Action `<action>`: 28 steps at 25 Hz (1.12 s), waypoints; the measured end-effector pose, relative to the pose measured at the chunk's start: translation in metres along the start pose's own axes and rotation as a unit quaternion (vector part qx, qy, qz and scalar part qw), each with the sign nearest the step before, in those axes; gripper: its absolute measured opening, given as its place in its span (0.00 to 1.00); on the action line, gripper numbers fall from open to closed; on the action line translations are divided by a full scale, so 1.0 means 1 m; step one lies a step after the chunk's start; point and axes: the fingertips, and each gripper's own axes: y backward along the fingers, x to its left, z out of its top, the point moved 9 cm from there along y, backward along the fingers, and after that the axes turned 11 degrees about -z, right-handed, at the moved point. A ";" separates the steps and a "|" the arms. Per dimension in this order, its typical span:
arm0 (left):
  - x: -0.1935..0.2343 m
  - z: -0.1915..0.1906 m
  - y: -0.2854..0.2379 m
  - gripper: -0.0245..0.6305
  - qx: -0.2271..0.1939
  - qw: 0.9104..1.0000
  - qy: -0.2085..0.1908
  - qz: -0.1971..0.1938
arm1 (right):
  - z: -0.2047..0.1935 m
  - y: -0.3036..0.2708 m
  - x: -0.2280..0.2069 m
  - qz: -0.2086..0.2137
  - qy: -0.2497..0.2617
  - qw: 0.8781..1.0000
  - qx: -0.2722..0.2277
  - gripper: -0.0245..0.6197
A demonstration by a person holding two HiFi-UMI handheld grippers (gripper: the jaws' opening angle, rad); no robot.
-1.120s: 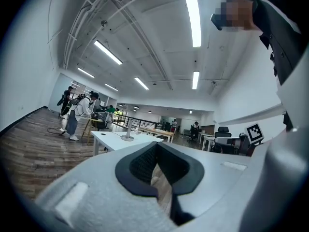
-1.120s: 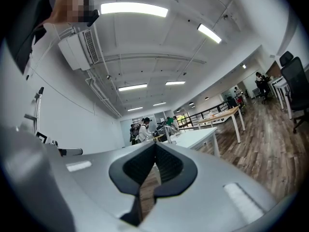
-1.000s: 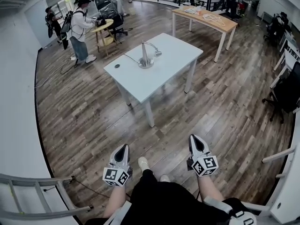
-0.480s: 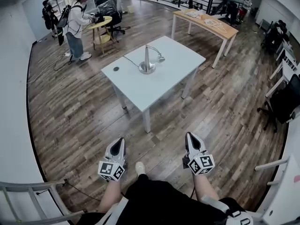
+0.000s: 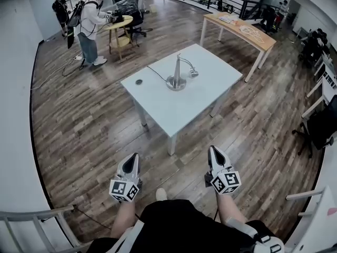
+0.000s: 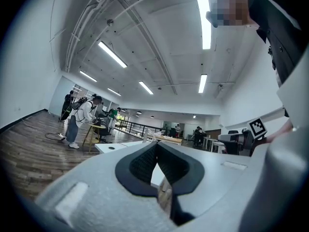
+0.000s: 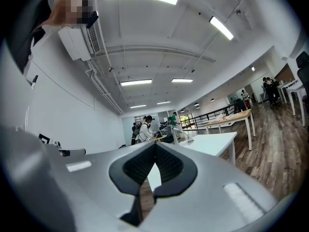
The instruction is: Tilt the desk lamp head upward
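Note:
A silver desk lamp (image 5: 177, 75) stands on a round base in the middle of a white table (image 5: 200, 96), its small head (image 5: 194, 74) hanging down to the right at the end of a curved neck. A black cord runs from it toward the table's left corner. My left gripper (image 5: 131, 160) and right gripper (image 5: 215, 153) are held low near my body, well short of the table, both shut and empty. In the right gripper view the lamp (image 7: 176, 134) shows small and far off on the table (image 7: 212, 144). The left gripper view shows the table's edge (image 6: 108, 147) beyond the closed jaws.
Wooden floor lies between me and the table. A small dark disc (image 5: 138, 81) sits on the table's left part. People stand by a round table (image 5: 118, 25) at the back left. A long wooden table (image 5: 242, 30) is at the back right, office chairs (image 5: 316, 125) at the right.
The table and lamp have come nearer and shifted right in the head view as I walk toward them. Both grippers stay shut, held low in front of me.

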 end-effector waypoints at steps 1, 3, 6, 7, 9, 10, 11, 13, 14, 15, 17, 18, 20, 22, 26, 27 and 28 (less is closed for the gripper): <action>0.007 0.000 -0.002 0.04 0.000 1.000 0.001 0.001 | -0.001 -0.007 0.003 -0.001 -0.001 1.000 0.000 0.04; 0.022 0.001 -0.005 0.04 -0.002 1.000 0.004 0.002 | -0.002 -0.019 0.008 -0.002 -0.003 1.000 -0.001 0.04; 0.042 0.004 -0.011 0.04 -0.005 1.000 0.009 0.000 | -0.002 -0.035 0.017 -0.007 -0.006 1.000 -0.004 0.04; 0.048 0.005 -0.013 0.04 -0.004 1.000 0.008 -0.003 | -0.001 -0.039 0.019 -0.009 -0.006 1.000 -0.005 0.04; 0.057 0.006 -0.016 0.04 -0.003 1.000 0.006 -0.010 | 0.000 -0.047 0.026 -0.014 -0.007 1.000 -0.007 0.04; 0.062 0.007 -0.018 0.04 -0.003 1.000 0.006 -0.013 | 0.000 -0.050 0.030 -0.015 -0.006 1.000 -0.009 0.04; 0.066 0.007 -0.020 0.04 -0.002 1.000 0.006 -0.016 | 0.001 -0.054 0.033 -0.015 -0.006 1.000 -0.009 0.04; 0.072 0.007 -0.026 0.04 -0.001 1.000 0.008 -0.022 | 0.003 -0.060 0.038 -0.016 -0.002 1.000 -0.010 0.04; 0.074 0.007 -0.030 0.04 -0.001 1.000 0.009 -0.024 | 0.003 -0.062 0.039 -0.017 -0.001 1.000 -0.010 0.04; 0.076 0.007 -0.034 0.04 0.000 1.000 0.010 -0.027 | 0.004 -0.065 0.038 -0.019 0.000 1.000 -0.010 0.04; 0.079 0.005 -0.043 0.04 0.004 0.999 0.011 -0.031 | 0.003 -0.071 0.034 -0.022 -0.001 1.000 -0.010 0.04; 0.081 0.003 -0.048 0.04 0.006 0.999 0.012 -0.032 | 0.003 -0.075 0.032 -0.024 -0.002 1.000 -0.010 0.04; 0.085 0.001 -0.056 0.04 0.007 0.999 0.013 -0.031 | 0.002 -0.082 0.026 -0.024 -0.003 1.000 -0.010 0.04; 0.089 0.001 -0.064 0.04 0.006 1.000 0.011 -0.029 | 0.001 -0.094 0.019 -0.023 -0.007 1.000 -0.010 0.04; 0.104 0.003 -0.090 0.04 0.003 1.000 0.006 -0.015 | 0.005 -0.132 0.004 -0.015 -0.014 1.000 -0.016 0.04; 0.107 0.004 -0.099 0.04 0.002 1.000 0.004 -0.012 | 0.008 -0.142 0.000 -0.011 -0.014 1.000 -0.019 0.04; 0.109 0.006 -0.109 0.04 0.001 1.000 0.002 -0.010 | 0.011 -0.153 -0.005 -0.008 -0.014 1.000 -0.021 0.04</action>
